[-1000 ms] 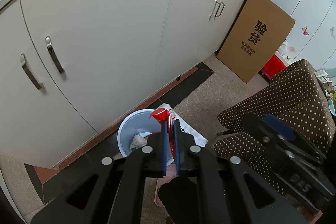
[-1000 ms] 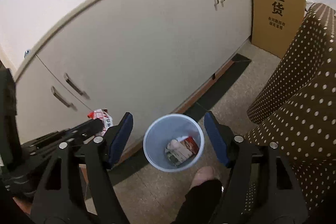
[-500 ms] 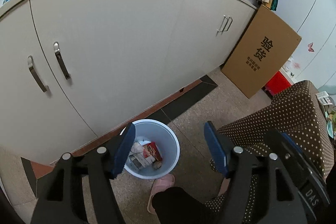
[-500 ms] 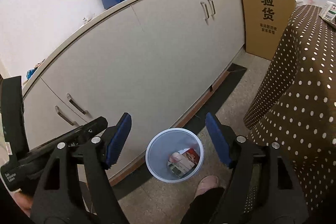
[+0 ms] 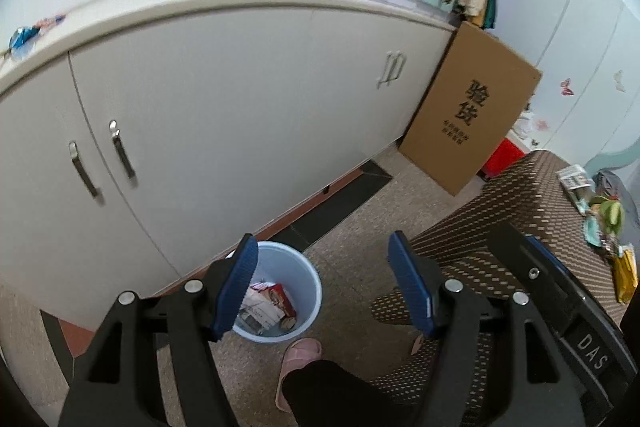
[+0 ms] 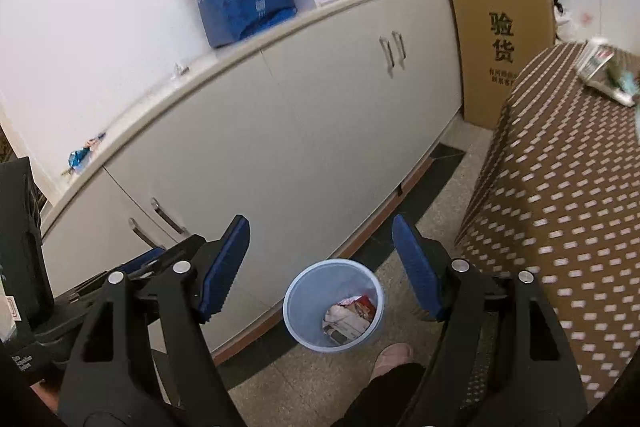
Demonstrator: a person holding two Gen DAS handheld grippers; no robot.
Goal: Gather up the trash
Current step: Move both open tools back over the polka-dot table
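A pale blue waste bin (image 5: pixel 310 291) stands on the floor against the cabinet base; it also shows in the right wrist view (image 6: pixel 296 303). Red and white packaging trash (image 5: pixel 266 309) lies inside it, seen in the right wrist view too (image 6: pixel 350 315). My left gripper (image 5: pixel 324 283) is open and empty, high above the bin. My right gripper (image 6: pixel 320 259) is open and empty, also well above the bin. More litter (image 5: pixel 600 219) lies on the dotted brown tablecloth (image 5: pixel 500 211) at the right.
Long white cabinets (image 5: pixel 224 115) run behind the bin. A cardboard box (image 5: pixel 468 111) leans at their far end. A blue package (image 6: pixel 244 7) sits on the countertop. The person's pink slipper (image 5: pixel 298 359) is beside the bin. The table (image 6: pixel 568 195) stands close on the right.
My left gripper let go of the red wrapper, which now lies in the bin, and opened. Both grippers have risen and tilted up away from the bin.
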